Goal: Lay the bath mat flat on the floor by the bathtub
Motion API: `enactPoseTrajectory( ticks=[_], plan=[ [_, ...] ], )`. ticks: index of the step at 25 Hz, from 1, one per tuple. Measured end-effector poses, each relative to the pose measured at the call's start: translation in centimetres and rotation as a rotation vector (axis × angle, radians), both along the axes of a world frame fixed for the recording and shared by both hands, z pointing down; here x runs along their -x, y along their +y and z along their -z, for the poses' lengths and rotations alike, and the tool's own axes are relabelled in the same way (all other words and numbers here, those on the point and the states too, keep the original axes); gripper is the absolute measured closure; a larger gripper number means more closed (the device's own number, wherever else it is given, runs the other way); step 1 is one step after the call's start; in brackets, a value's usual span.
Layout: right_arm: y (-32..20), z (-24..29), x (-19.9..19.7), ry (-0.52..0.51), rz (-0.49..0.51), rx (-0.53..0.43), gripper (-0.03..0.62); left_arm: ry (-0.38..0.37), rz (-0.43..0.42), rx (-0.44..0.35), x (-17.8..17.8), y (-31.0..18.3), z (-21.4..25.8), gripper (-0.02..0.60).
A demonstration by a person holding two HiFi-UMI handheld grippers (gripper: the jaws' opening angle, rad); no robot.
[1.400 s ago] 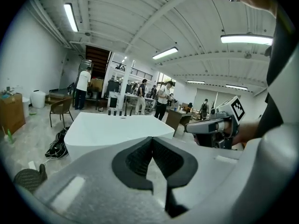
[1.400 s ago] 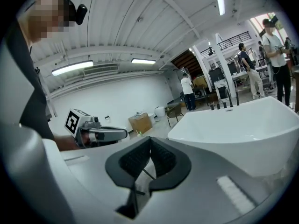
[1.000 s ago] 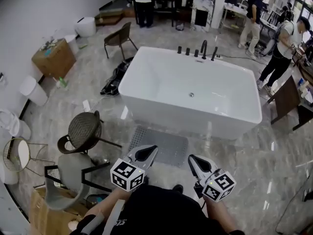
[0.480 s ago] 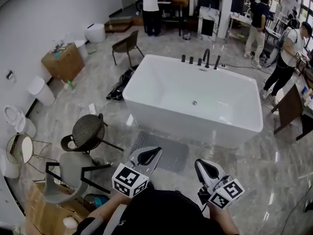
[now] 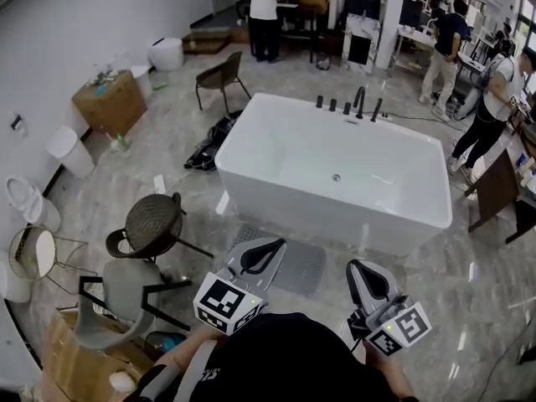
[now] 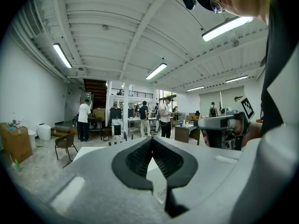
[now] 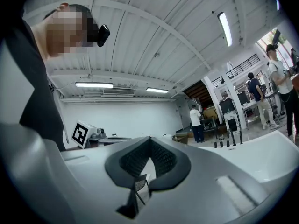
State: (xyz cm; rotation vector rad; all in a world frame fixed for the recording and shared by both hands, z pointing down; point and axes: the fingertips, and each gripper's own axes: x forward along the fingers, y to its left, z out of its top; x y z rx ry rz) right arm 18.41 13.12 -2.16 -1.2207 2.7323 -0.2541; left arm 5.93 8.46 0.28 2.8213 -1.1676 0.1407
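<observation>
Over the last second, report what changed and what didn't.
Little moved. The head view shifted slightly, and the right gripper drifted a bit to the right, away from the mat. The left gripper barely shifted. Nothing was taken hold of or let go. Unchanged: both grippers shut and empty, the mat flat on the floor beside the tub.

The person wears a black top and a black camera on the head. The left gripper and right gripper have pale grey shells, black ribbed inner faces, and white cubes bearing black square markers
</observation>
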Motion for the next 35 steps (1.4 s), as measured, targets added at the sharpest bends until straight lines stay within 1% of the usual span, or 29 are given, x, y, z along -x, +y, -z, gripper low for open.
enactPoseTrajectory(
  ticks=[3, 6, 12, 25, 28, 35],
  plan=[
    [-0.3, 0.2, 0.5, -0.005, -0.002, -0.012, 0.594, 0.032, 0.007, -0.021, 0.0, -1.0, 1.7, 0.575],
    [-0.7, 0.5, 0.9, -0.011, -0.011, -0.028, 0.594, 0.021, -0.01, -0.031, -0.1, -1.3, 2.5, 0.575],
    [-0.6, 1.3, 1.8, 0.025, 0.004, -0.065, 0.594, 0.029, -0.03, -0.013, 0.2, -0.9, 2.3, 0.575],
    [0.0, -0.4, 0.7, 0.014, -0.048, -0.013, 0.594, 0.02, -0.04, 0.012, 0.6, -0.3, 1.4, 0.575],
    [0.0, -0.7, 0.9, 0.012, -0.047, 0.0, 0.594, 0.024, -0.046, 0.011, 0.6, -0.2, 1.2, 0.575],
    [-0.1, -0.6, 1.4, 0.012, -0.035, 0.001, 0.594, 0.023, -0.031, 0.024, 1.0, -0.3, 1.0, 0.575]
  ],
)
